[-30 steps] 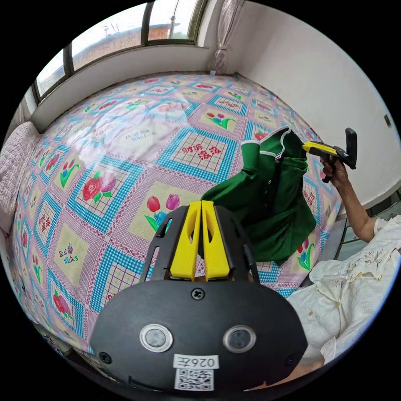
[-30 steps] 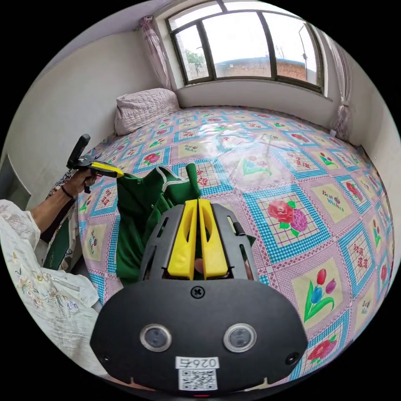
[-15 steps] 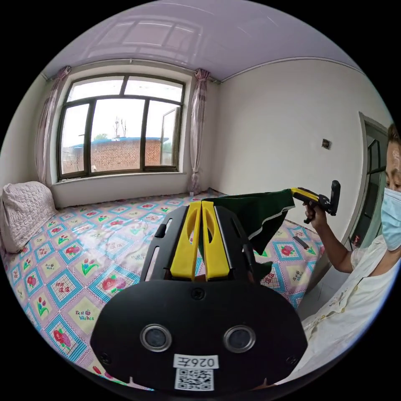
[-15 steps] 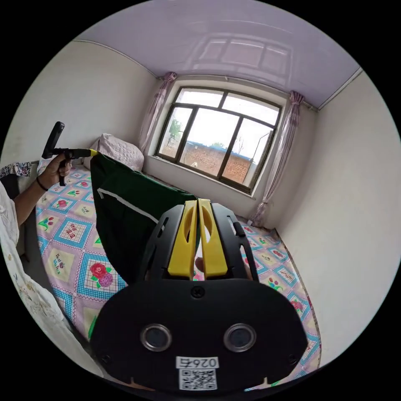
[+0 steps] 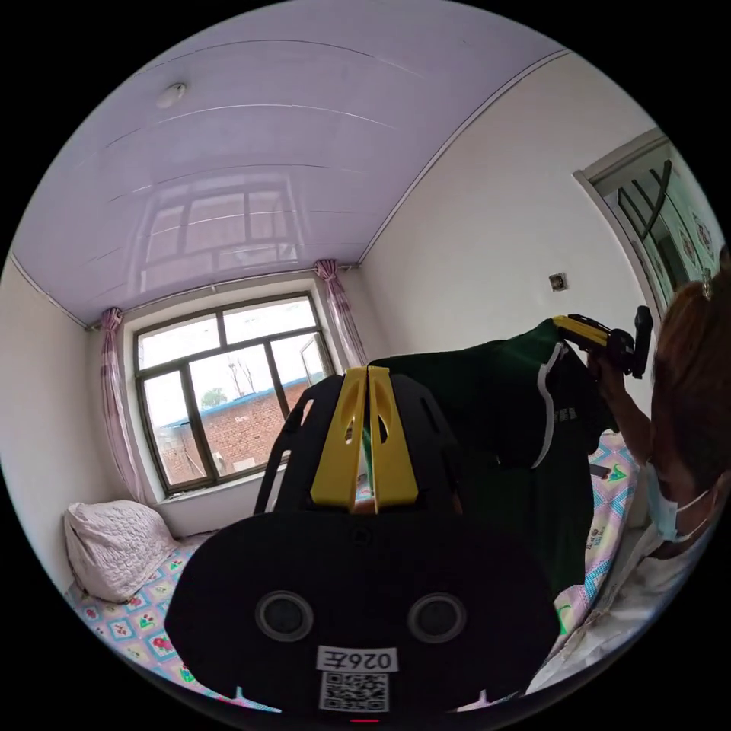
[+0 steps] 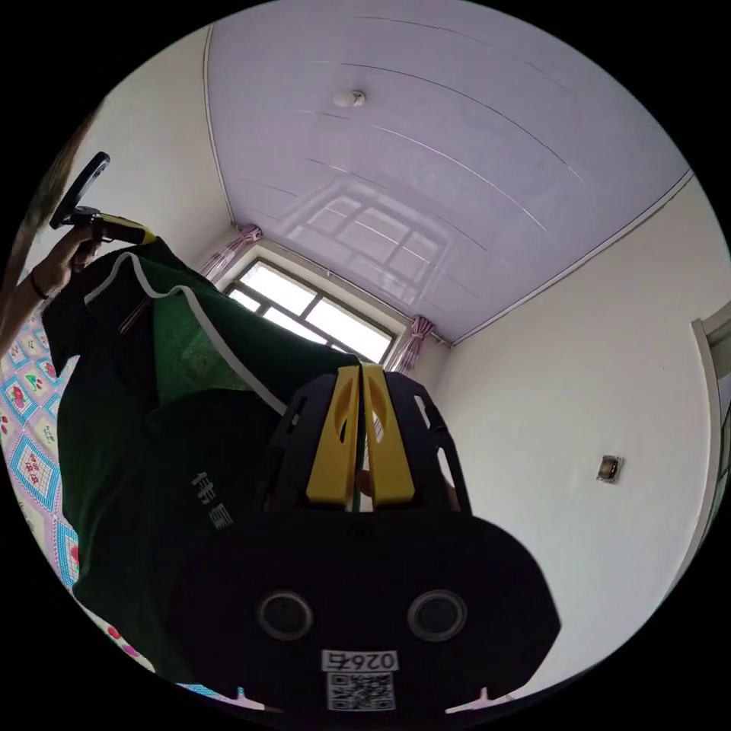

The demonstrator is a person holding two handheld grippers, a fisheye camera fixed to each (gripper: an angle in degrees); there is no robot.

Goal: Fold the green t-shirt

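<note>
Both grippers' fingers [image 5: 368,426] have hoisted the green t-shirt [image 6: 152,411] higher above the bed [image 5: 129,624].

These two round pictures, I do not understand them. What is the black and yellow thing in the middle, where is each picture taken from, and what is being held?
A person holds one hand tool in each hand. Each tool has a small wide-angle camera, so each picture looks along that tool's own yellow jaws.

In the left gripper view, the left gripper is in the middle, jaws closed on the green t-shirt. The other tool at the right is the right gripper, in the person's hand.

The right gripper view shows the same from the other side: the right gripper pinches the shirt's edge.

The shirt hangs in the air between both tools. Below is the bed with a patterned sheet and a pillow.
</note>
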